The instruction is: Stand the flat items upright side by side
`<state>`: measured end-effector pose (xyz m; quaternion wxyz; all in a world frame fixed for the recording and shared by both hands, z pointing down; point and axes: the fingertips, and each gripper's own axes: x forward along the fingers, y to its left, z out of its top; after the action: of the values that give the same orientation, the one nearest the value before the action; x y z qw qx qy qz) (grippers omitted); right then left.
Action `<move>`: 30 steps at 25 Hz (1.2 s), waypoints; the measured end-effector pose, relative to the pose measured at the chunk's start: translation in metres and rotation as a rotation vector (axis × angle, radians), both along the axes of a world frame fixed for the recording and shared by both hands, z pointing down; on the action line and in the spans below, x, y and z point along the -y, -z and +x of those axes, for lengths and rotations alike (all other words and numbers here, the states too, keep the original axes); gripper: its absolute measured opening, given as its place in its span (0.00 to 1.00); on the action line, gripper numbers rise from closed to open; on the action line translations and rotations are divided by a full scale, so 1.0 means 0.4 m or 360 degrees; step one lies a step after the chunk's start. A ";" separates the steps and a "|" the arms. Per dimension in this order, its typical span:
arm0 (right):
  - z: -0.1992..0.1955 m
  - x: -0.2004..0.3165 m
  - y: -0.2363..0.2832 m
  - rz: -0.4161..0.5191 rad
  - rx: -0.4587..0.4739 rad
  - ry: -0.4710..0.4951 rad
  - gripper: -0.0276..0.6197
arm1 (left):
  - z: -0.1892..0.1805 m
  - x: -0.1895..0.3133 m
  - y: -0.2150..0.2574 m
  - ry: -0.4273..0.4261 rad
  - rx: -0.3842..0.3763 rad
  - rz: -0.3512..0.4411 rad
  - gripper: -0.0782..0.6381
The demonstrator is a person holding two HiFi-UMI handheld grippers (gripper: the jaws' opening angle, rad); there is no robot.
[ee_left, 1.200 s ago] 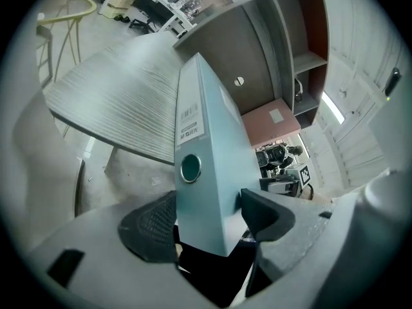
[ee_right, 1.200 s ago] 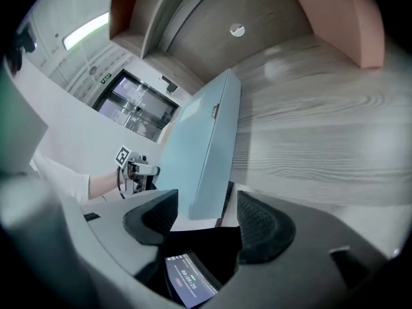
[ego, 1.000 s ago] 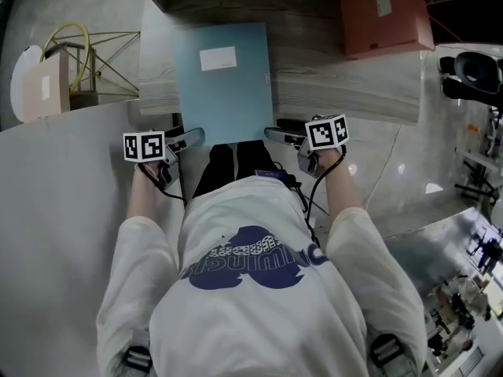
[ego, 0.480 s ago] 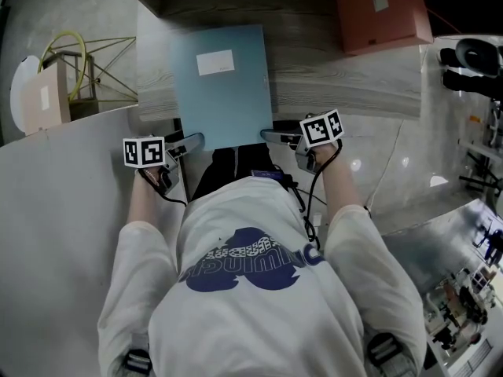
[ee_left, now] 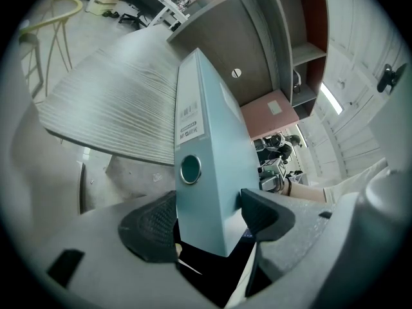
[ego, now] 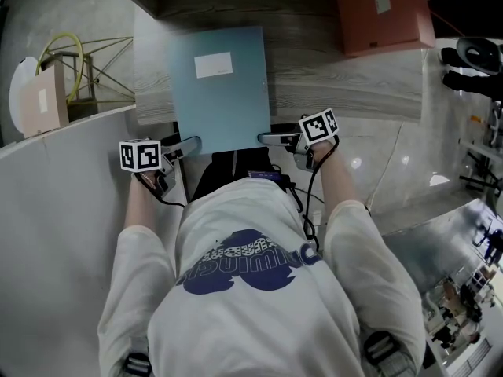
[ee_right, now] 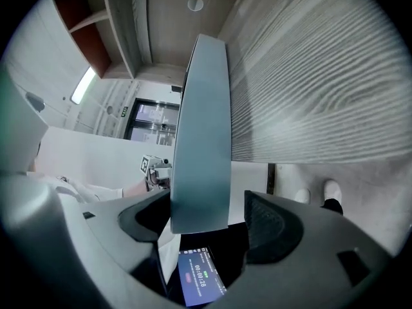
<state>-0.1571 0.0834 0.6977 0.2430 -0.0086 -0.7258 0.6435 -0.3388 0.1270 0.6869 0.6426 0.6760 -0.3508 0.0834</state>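
Starting the lift: binder (ego: 220, 85) lies flat on table (ego: 354, 85), near edge overhanging. Left gripper (ego: 189, 142) pinches its spine; right gripper (ego: 267, 138) is opening around the opposite edge. Next, likely clamp and tip upright.

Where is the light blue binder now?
Head view: the light blue binder lies flat at the near edge of the wooden table, its near corners in the left gripper and between the opening jaws of the right gripper.
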 end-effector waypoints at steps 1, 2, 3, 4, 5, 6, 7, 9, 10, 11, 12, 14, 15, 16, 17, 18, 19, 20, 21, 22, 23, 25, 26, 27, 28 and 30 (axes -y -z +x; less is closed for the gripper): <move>-0.003 -0.001 0.003 0.0004 0.0010 0.0014 0.59 | -0.001 -0.001 0.001 0.0000 0.0002 0.0000 0.56; -0.005 -0.001 0.006 0.0012 0.0022 0.0030 0.58 | -0.001 -0.001 0.001 0.0000 0.0005 0.0000 0.56; -0.007 -0.001 0.011 0.0022 0.0035 0.0045 0.56 | -0.001 -0.001 0.001 0.0000 0.0009 0.0001 0.56; -0.009 -0.001 0.016 0.0033 0.0047 0.0060 0.52 | 0.000 -0.001 0.001 0.0001 0.0013 0.0003 0.56; -0.011 -0.002 0.020 0.0042 0.0055 0.0073 0.49 | 0.000 -0.002 0.001 0.0002 0.0019 0.0005 0.56; -0.012 -0.002 0.022 0.0047 0.0057 0.0083 0.49 | 0.000 -0.002 0.001 0.0004 0.0024 0.0006 0.56; -0.012 -0.002 0.022 0.0049 0.0055 0.0089 0.49 | 0.000 -0.003 0.002 0.0007 0.0030 0.0008 0.56; -0.010 -0.001 0.022 0.0057 0.0047 0.0098 0.48 | 0.001 -0.003 0.003 0.0012 0.0046 0.0013 0.55; -0.010 0.000 0.022 0.0065 0.0043 0.0104 0.48 | 0.000 -0.003 0.002 0.0013 0.0057 0.0018 0.55; -0.010 0.001 0.023 0.0074 0.0040 0.0110 0.48 | -0.002 -0.004 0.001 0.0013 0.0072 0.0025 0.55; -0.010 0.001 0.025 0.0082 0.0037 0.0114 0.48 | -0.004 -0.004 0.000 0.0013 0.0088 0.0034 0.55; -0.009 0.002 0.029 0.0095 0.0031 0.0118 0.48 | -0.005 -0.005 0.000 0.0018 0.0108 0.0050 0.55; -0.009 0.004 0.032 0.0104 0.0030 0.0118 0.48 | -0.005 -0.006 0.003 0.0025 0.0112 0.0057 0.54; -0.010 0.006 0.036 0.0116 0.0029 0.0118 0.48 | -0.004 -0.005 0.007 0.0034 0.0114 0.0064 0.54; -0.010 0.010 0.040 0.0133 0.0030 0.0119 0.48 | -0.004 -0.005 0.011 0.0043 0.0117 0.0070 0.54; -0.011 0.015 0.045 0.0155 0.0029 0.0121 0.48 | -0.005 -0.005 0.015 0.0051 0.0122 0.0078 0.54; -0.011 0.020 0.051 0.0182 0.0025 0.0126 0.48 | -0.005 -0.004 0.020 0.0056 0.0129 0.0091 0.54; -0.012 0.025 0.058 0.0210 0.0023 0.0136 0.48 | -0.006 -0.003 0.027 0.0057 0.0135 0.0109 0.54; -0.015 0.028 0.068 0.0231 0.0028 0.0148 0.48 | -0.006 0.000 0.036 0.0056 0.0142 0.0131 0.54; -0.017 0.031 0.080 0.0249 0.0036 0.0162 0.48 | -0.005 0.003 0.046 0.0054 0.0152 0.0155 0.54; -0.018 0.035 0.090 0.0269 0.0043 0.0175 0.48 | -0.005 0.009 0.057 0.0053 0.0165 0.0182 0.54; -0.020 0.051 0.110 0.0323 0.0046 0.0196 0.48 | -0.006 0.024 0.080 0.0059 0.0197 0.0240 0.53; -0.022 0.062 0.119 0.0354 0.0043 0.0205 0.49 | -0.007 0.035 0.089 0.0067 0.0215 0.0269 0.53; -0.024 0.075 0.128 0.0386 0.0041 0.0214 0.49 | -0.009 0.047 0.098 0.0074 0.0233 0.0298 0.53; -0.026 0.089 0.137 0.0419 0.0038 0.0225 0.49 | -0.010 0.060 0.106 0.0082 0.0250 0.0326 0.53; -0.028 0.120 0.151 0.0491 0.0025 0.0257 0.49 | -0.010 0.086 0.119 0.0090 0.0285 0.0378 0.52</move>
<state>-0.1682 0.0355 0.6372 0.2868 -0.0345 -0.8147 0.5029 -0.3428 0.0926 0.6392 0.5263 0.7270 -0.4331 0.0832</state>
